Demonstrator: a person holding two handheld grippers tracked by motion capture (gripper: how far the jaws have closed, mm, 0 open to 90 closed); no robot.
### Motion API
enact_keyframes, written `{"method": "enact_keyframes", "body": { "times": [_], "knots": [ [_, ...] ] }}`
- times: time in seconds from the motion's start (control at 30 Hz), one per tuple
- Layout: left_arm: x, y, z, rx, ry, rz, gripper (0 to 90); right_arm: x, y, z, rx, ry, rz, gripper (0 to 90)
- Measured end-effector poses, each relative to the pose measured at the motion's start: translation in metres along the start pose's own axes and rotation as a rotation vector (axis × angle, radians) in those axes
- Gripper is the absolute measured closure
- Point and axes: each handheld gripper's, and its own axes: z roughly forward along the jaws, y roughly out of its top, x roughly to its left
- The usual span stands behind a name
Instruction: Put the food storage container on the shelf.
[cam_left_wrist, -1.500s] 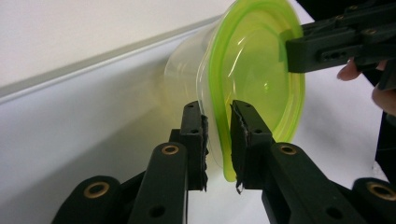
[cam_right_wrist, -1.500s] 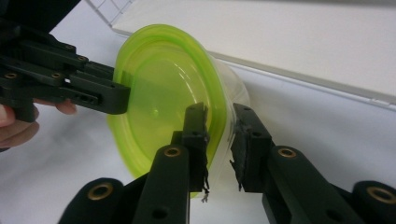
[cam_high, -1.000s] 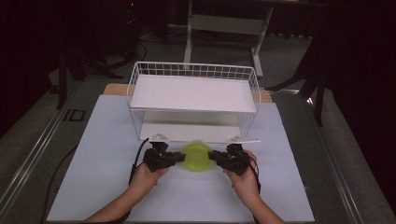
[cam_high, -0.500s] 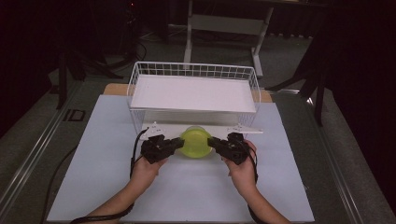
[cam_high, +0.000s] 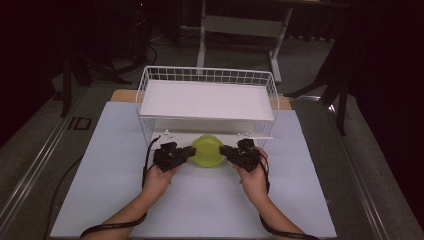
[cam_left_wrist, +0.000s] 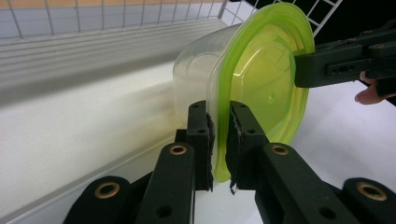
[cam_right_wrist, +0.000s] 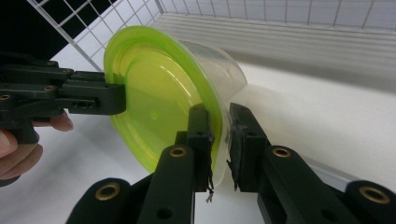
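Observation:
A clear plastic tub with a yellow-green lid (cam_high: 207, 150) is tipped on its side, lid toward the person, tub end pointing under the white wire rack (cam_high: 150, 100). My left gripper (cam_high: 189, 152) is shut on the lid's rim from the left. In the left gripper view its jaws (cam_left_wrist: 218, 109) pinch the lid edge (cam_left_wrist: 261, 79). My right gripper (cam_high: 225, 151) is shut on the opposite rim. The right gripper view shows its pads (cam_right_wrist: 218, 112) clamping the rim of the lid (cam_right_wrist: 154, 93), with the left gripper (cam_right_wrist: 119, 98) across from it.
The rack has a white upper shelf (cam_high: 207, 100) with wire walls and a low white shelf (cam_left_wrist: 93, 107) beneath it. It stands on a pale mat (cam_high: 100, 180) on the table. Dark floor and stand legs lie beyond.
Both hands have carried the tub away from the person, toward the rack's lower opening. The grips on its rim are unchanged.

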Motion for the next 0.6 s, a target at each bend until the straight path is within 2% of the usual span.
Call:
{"method": "enact_keyframes", "body": {
  "times": [0.3,0.43,0.47,0.6],
  "knots": [
    [0.005,-0.001,0.010,0.013,0.007,-0.001,81.3,-0.006,-0.003,0.008,0.005,-0.023,0.002,79.5],
    [0.007,-0.001,0.013,0.006,-0.010,-0.022,81.3,-0.008,-0.003,0.011,0.001,-0.032,-0.003,79.2],
    [0.008,0.000,0.013,0.007,-0.011,-0.022,81.2,-0.011,-0.002,0.011,-0.002,-0.027,0.011,79.0],
    [0.006,0.001,0.015,-0.005,-0.003,-0.015,80.7,-0.012,-0.002,0.013,-0.017,-0.044,-0.001,78.2]
  ]
}}
